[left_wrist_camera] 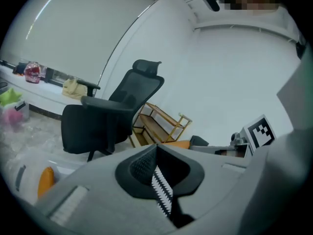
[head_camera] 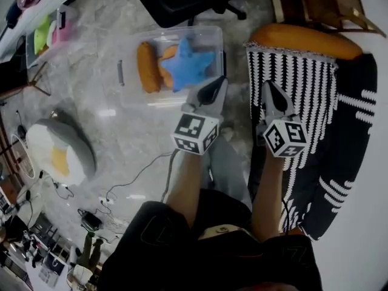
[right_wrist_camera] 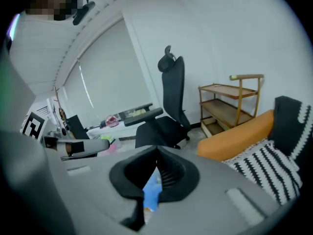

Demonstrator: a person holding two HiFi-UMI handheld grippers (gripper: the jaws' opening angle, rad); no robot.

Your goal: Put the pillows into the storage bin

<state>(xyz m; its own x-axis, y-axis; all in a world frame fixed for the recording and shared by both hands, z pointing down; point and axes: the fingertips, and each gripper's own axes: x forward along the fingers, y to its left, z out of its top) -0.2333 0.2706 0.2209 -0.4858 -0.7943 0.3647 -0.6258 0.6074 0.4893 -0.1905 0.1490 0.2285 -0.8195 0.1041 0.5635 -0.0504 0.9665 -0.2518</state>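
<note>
Left claw (head_camera: 213,88) pressed together, nothing pinched. In the left gripper view only zigzag print shows through the slot behind the tips. Right claw (head_camera: 271,93) also pressed together and empty, with blue showing through its slot.

Clear plastic storage bin (head_camera: 209,38) is on the floor at 11 o'clock of the left claw. It holds a blue star-shaped pillow (head_camera: 187,65) and orange oblong pillows (head_camera: 147,66).

Black-and-white zigzag pillow (head_camera: 291,83) lies just beside the right claw at 1 o'clock, outside the bin. Long orange bolster pillow (head_camera: 303,41) lies beyond it at 12 to 1. Round grey-and-white plush pillow (head_camera: 60,153) is on the floor at 8 o'clock, well apart.

Risks:
- Claws must spread before any grab. A shallow pinch on loose cover fabric could slip mid-carry.
- Bin looks half full, so a bulky pillow may perch on the rim and roll off.
- Floor cables (head_camera: 139,180) near the plush could snag.
</note>
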